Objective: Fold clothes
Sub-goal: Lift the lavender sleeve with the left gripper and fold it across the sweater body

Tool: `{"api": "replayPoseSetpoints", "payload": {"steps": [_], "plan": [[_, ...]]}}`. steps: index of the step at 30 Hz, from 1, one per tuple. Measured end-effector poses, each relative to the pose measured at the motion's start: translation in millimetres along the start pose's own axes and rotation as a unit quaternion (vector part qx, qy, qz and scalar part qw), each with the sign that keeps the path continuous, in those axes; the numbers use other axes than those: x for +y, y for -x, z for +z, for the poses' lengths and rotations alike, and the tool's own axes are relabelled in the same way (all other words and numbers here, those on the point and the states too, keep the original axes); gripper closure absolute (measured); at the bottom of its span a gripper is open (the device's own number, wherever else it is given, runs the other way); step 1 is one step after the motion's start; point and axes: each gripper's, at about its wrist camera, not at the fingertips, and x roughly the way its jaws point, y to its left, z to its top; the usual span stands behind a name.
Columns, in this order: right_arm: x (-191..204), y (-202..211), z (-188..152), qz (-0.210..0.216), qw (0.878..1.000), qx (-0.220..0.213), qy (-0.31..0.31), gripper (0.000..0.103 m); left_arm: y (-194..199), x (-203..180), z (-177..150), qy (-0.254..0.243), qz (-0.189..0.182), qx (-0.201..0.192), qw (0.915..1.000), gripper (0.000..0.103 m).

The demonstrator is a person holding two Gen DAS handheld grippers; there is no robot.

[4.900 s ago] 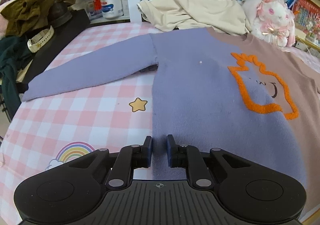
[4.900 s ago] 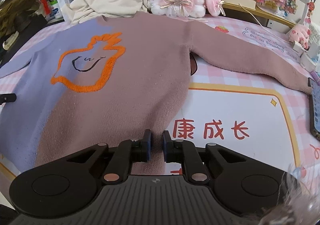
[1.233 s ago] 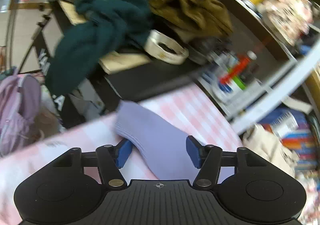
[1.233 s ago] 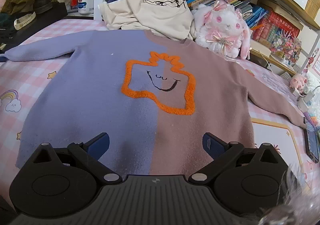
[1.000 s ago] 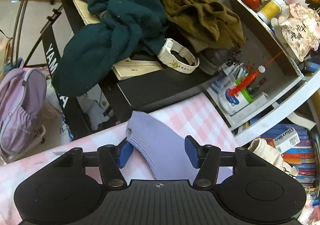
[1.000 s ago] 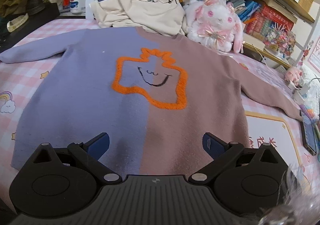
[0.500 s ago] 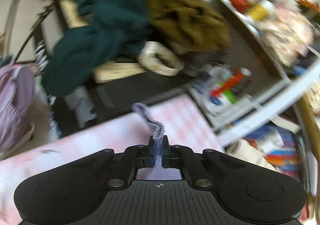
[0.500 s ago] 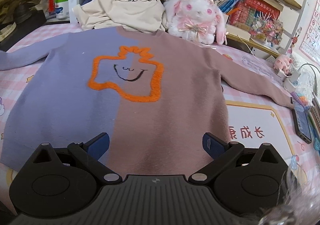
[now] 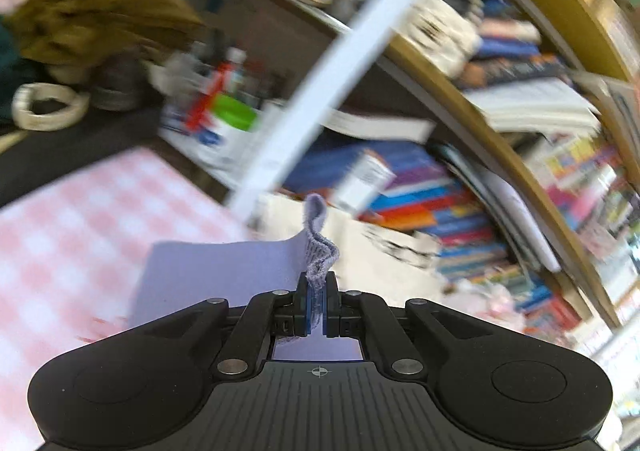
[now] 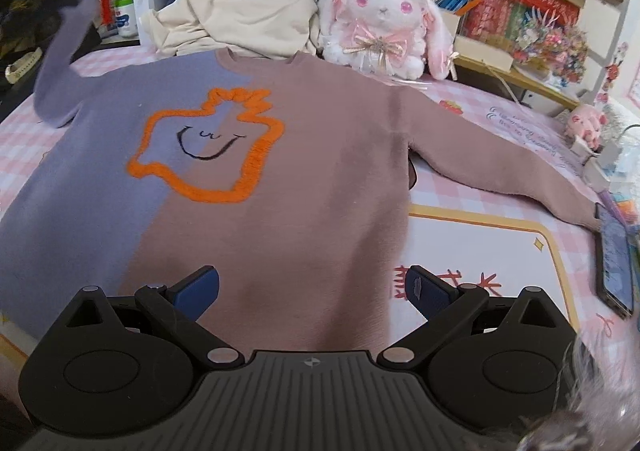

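A sweater (image 10: 248, 179), purple on the left half and dusty pink on the right with an orange outlined figure, lies flat on the pink checked cloth (image 10: 480, 243). Its purple sleeve (image 10: 64, 51) is lifted into the air at the far left. In the left wrist view my left gripper (image 9: 318, 301) is shut on the ribbed cuff (image 9: 318, 251) of that purple sleeve, held above the checked cloth (image 9: 72, 219). My right gripper (image 10: 316, 289) hangs open over the sweater's hem, with nothing between its fingers. The pink sleeve (image 10: 500, 167) lies stretched out to the right.
A cream garment (image 10: 240, 19) and a plush rabbit (image 10: 384, 23) sit behind the sweater, before bookshelves. A phone (image 10: 614, 263) lies at the right edge, with a small pink toy (image 10: 586, 121) and a charger beyond it. Dark and olive clothes (image 9: 92, 11) are piled at the left.
My left gripper closed on the purple cuff and lifted it up and to the right, raising the sleeve off the cloth. My right gripper, still open, drifted right along the hem.
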Motion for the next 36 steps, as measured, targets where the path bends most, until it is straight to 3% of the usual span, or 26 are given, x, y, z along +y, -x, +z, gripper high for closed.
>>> {"api": "replayPoseSetpoints", "payload": {"steps": [10,22,24,26,27,30,33,36], "plan": [[-51,-17,-6,0.061,0.998,0.012,-0.009,0.003,-44,-100,-38,-0.049,-0.017,0.035,0.9980,0.100],[-74,-20,-9,0.096,0.995,0.016,-0.008,0.003,-90,-156,-100,-0.097,-0.030,0.093,0.9905,0.098],[-77,-20,-9,0.095,0.995,0.016,-0.011,0.003,-98,-161,-110,-0.116,-0.007,0.119,0.9860,0.085],[-81,-19,-10,0.093,0.995,0.015,-0.013,0.003,-94,-163,-117,-0.144,0.009,0.131,0.9810,0.048],[-82,-19,-10,0.092,0.996,0.015,-0.015,0.003,-92,-164,-120,-0.157,0.017,0.135,0.9781,0.043],[-86,-18,-11,0.096,0.995,0.014,-0.017,0.003,-58,-157,-128,-0.205,0.026,0.100,0.9733,0.038],[-88,-19,-12,0.107,0.994,0.015,-0.019,0.003,-23,-135,-138,-0.227,0.074,0.094,0.9666,0.038],[-88,-22,-12,0.120,0.992,0.016,-0.021,0.004,11,-104,-148,-0.225,0.147,0.092,0.9587,0.038]]}}
